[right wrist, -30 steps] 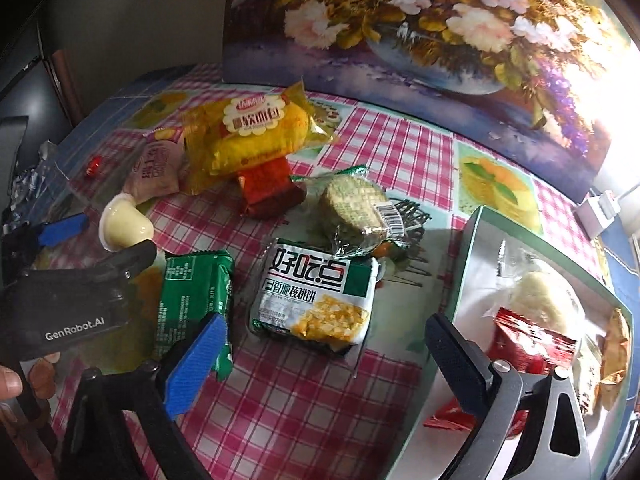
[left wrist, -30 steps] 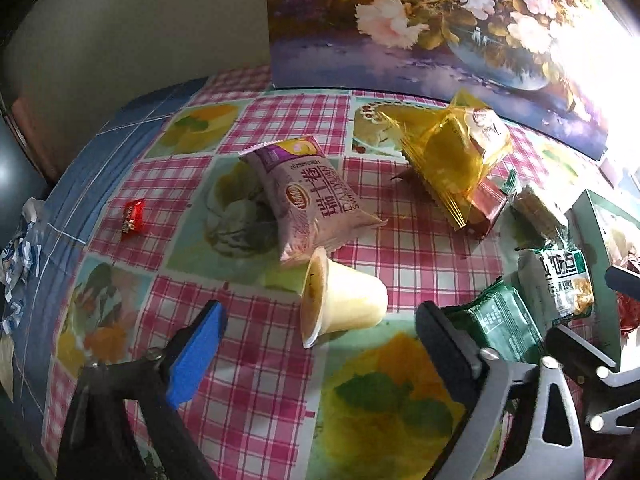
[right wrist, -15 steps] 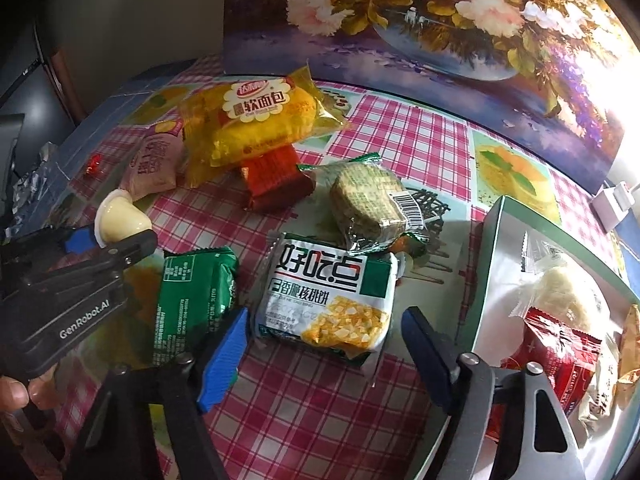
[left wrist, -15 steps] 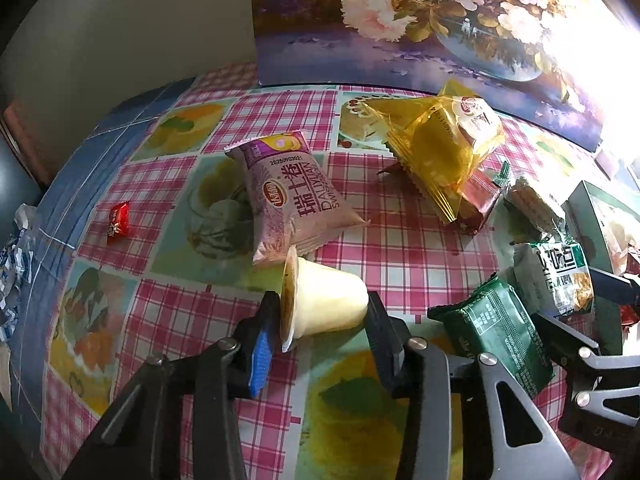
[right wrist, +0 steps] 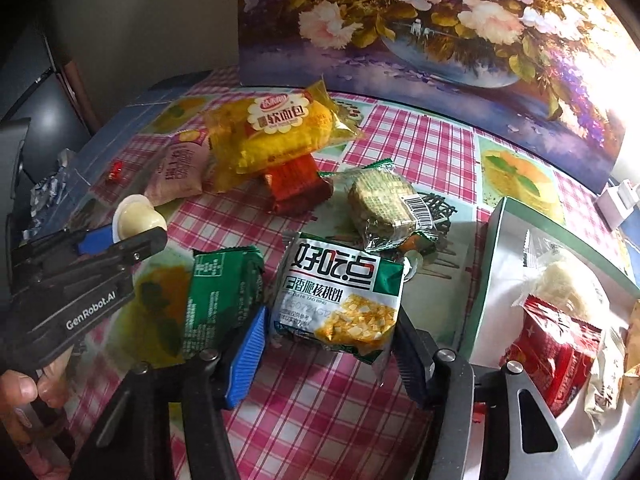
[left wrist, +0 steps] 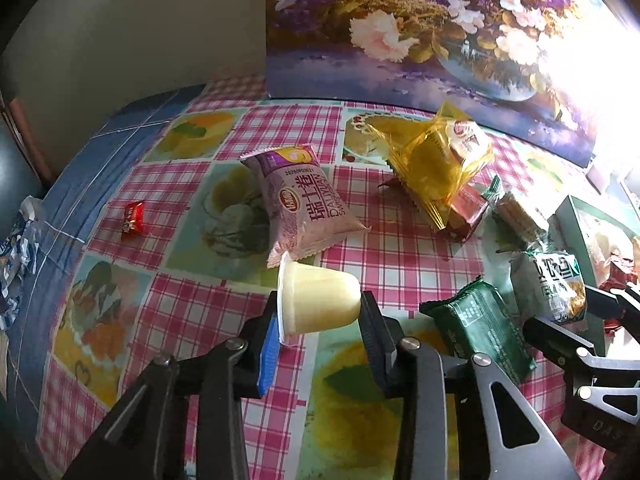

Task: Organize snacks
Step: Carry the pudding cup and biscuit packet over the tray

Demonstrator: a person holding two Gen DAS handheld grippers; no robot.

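My left gripper [left wrist: 320, 332] is shut on a pale yellow jelly cup [left wrist: 316, 300] lying on its side, lid to the left; it also shows in the right wrist view [right wrist: 136, 216]. My right gripper [right wrist: 328, 356] is closed around a white and green walnut-biscuit packet [right wrist: 340, 292], its fingers touching both sides of it. A dark green packet [right wrist: 224, 296] lies just left of it. A green-rimmed white tray [right wrist: 488, 264] at the right holds a red packet [right wrist: 556, 348] and a white pastry [right wrist: 568, 284].
Further back lie a purple swiss-roll packet [left wrist: 308, 208], a yellow bread bag [right wrist: 276, 132] on a red packet [right wrist: 298, 188], a wafer pack [right wrist: 384, 204] and a small red candy [left wrist: 133, 216]. A flower painting [left wrist: 420, 32] stands at the table's back.
My left gripper moved forward and shut on the jelly cup. My right gripper moved forward and closed around the white and green biscuit packet.
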